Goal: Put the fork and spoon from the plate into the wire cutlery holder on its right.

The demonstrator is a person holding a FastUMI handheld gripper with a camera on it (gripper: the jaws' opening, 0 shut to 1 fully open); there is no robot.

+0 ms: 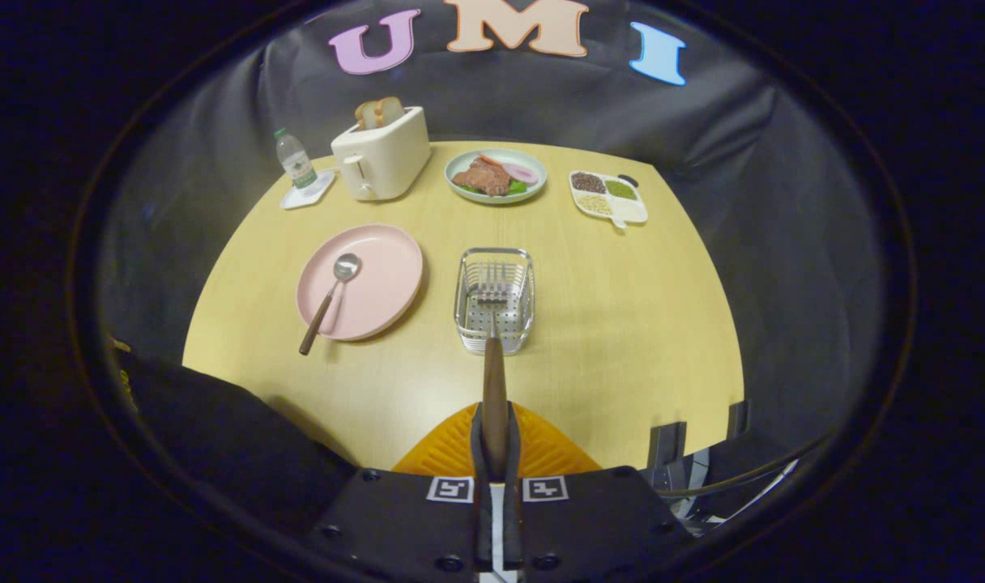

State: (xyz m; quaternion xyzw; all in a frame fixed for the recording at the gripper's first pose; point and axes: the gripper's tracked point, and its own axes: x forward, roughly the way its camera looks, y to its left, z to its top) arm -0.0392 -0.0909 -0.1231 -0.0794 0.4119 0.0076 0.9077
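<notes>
Gripper (495,441) fingers closed tight on the wooden handle of the fork (493,356), tines over the wire cutlery holder (494,300) near the tabletop (622,324) centre. Spoon (331,297) lies on the pink plate (361,282), toward the left edge.

Nothing here reads as words or numbers. Far off to the left beyond the wire cutlery holder (463,312), the water bottle (296,160) wears a label, too small to make out. On the near side of the holder, two square black-and-white coded markers (449,488) sit on the gripper (495,421), patterns only, its fingers clamped on the fork (494,380) handle.
</notes>
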